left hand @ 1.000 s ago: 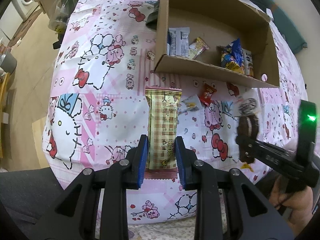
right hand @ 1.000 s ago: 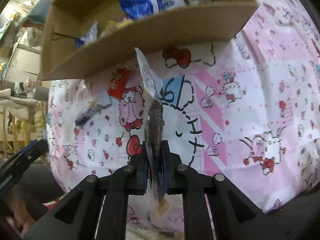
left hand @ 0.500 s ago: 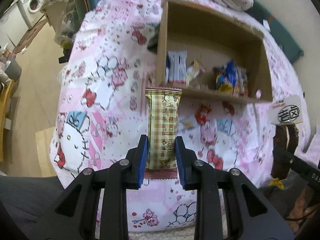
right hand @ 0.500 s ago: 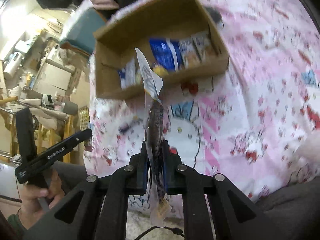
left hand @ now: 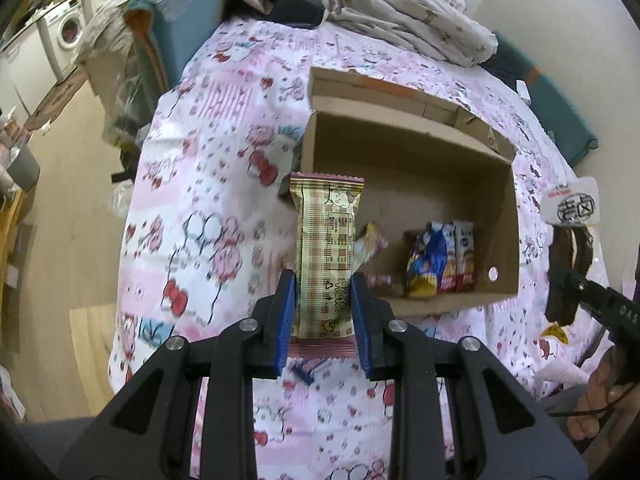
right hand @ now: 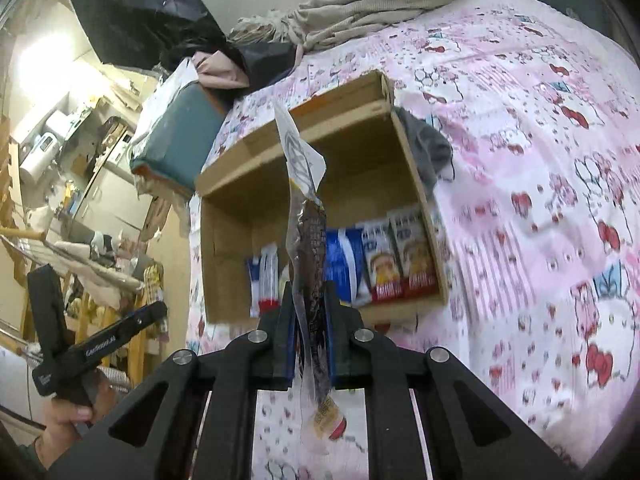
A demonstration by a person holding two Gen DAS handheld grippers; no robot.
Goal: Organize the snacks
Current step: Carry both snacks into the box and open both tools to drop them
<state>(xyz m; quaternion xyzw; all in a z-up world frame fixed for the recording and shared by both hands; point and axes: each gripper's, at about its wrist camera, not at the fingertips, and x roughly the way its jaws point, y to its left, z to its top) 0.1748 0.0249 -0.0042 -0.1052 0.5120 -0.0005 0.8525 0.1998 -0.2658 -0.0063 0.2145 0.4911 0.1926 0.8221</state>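
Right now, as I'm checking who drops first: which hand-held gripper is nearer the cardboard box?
Left, probably. The left hand-held gripper hangs at the cardboard box front-left edge; the right hand-held gripper sits off its right side.

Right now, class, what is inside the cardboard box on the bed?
Inside the cardboard box, snack packets line the near wall: two red-bottomed packs, a blue bag, white sachets. The held dark snack covers anything behind it.

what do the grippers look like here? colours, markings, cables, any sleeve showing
Both alike: the left gripper and right gripper have matte black angular frames with triangular cut-outs, silver round screw heads and blue finger pads. Seen from the side, each body carries small white lettering, too blurred to read. A thin dark cable trails near the right hand. Bare skin there; no sleeve visible.
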